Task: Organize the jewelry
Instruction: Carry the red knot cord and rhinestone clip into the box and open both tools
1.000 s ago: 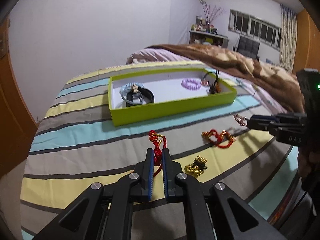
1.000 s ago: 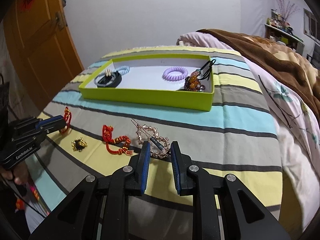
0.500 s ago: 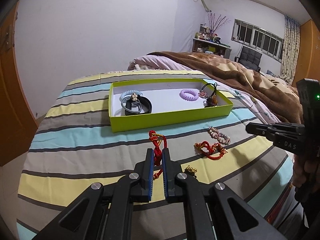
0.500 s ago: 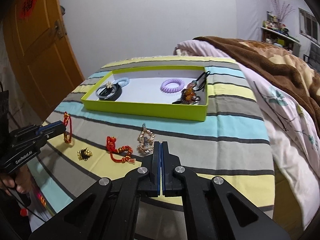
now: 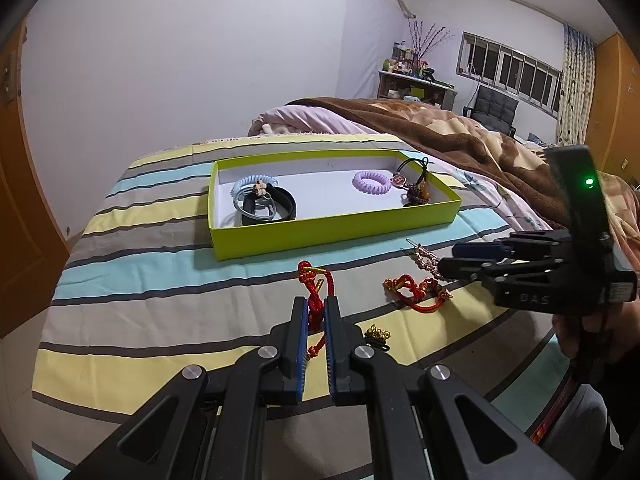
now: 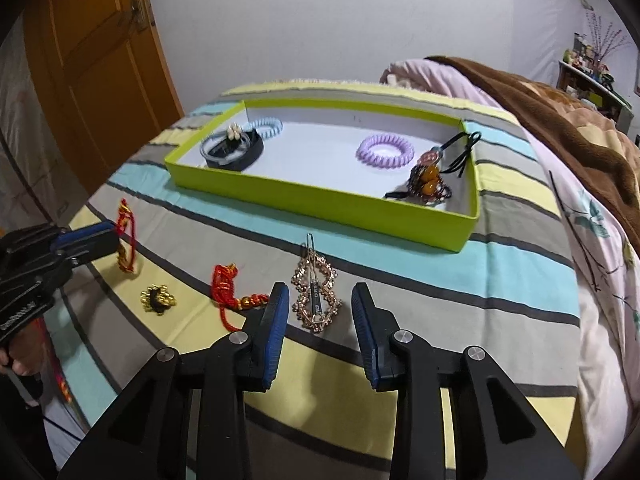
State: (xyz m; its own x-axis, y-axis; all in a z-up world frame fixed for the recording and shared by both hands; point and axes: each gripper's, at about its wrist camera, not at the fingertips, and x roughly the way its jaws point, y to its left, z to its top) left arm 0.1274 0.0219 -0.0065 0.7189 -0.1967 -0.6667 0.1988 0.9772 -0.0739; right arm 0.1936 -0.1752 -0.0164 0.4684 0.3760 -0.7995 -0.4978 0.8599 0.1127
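Observation:
My left gripper [image 5: 316, 305] is shut on a red knotted cord charm [image 5: 313, 282], which also shows at its tip as the red cord [image 6: 126, 240] beside the left gripper [image 6: 108, 237]. My right gripper [image 6: 320, 293] hangs low over the striped bedspread, its jaws opening. A rose-gold hair clip [image 6: 316, 298] lies flat on the bed between them, touched by neither pad. From the left wrist view the right gripper [image 5: 448, 261] sits over the clip [image 5: 423, 257]. The lime-green tray [image 6: 320, 201] stands beyond.
A second red cord charm [image 6: 226, 285] and a small gold-and-black piece [image 6: 157, 299] lie left of the clip. The tray holds a purple coil tie [image 6: 385, 150], a black band with a blue coil [image 6: 236, 146] and amber beads [image 6: 426, 182]. A brown blanket [image 6: 580, 128] covers the right.
The right jaws closed fully with the clip ahead of them, then opened wide and came down around the clip. The left gripper kept its hold on the red cord.

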